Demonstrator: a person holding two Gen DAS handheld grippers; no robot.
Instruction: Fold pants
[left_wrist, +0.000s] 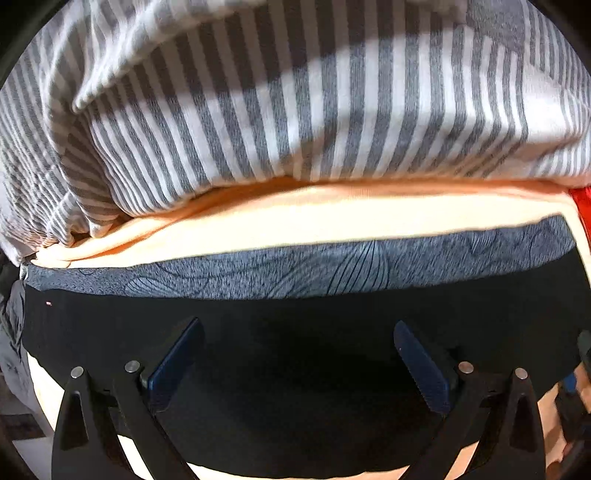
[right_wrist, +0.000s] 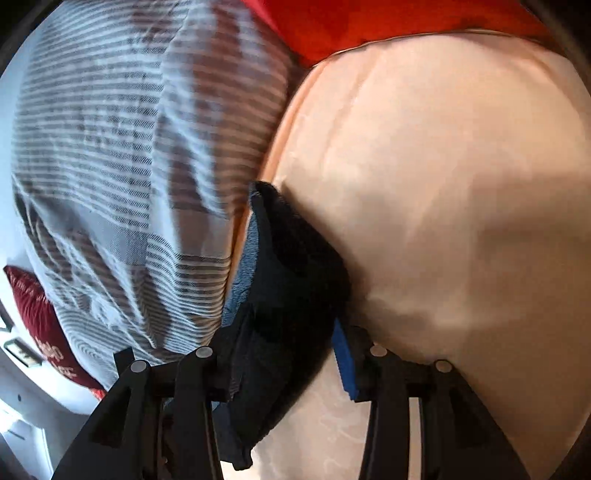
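Black pants (left_wrist: 332, 317) lie flat on a peach sheet (left_wrist: 295, 218), with a grey patterned band (left_wrist: 295, 269) along their far edge. My left gripper (left_wrist: 299, 354) points down over them, open, with nothing between its blue pads (left_wrist: 173, 362). In the right wrist view a bunched fold of the pants (right_wrist: 295, 277) sits inside my right gripper (right_wrist: 284, 332), draped over the hidden left finger. The jaws are partly apart. Sheet shows between the cloth and most of the right blue pad (right_wrist: 345, 365); only its tip is close to the cloth.
A grey and white striped duvet (left_wrist: 258, 110) is piled just beyond the pants, on the left in the right wrist view (right_wrist: 110, 147). Red cloth (right_wrist: 369, 22) lies at the sheet's far edge. A dark red pillow (right_wrist: 40, 325) sits at lower left.
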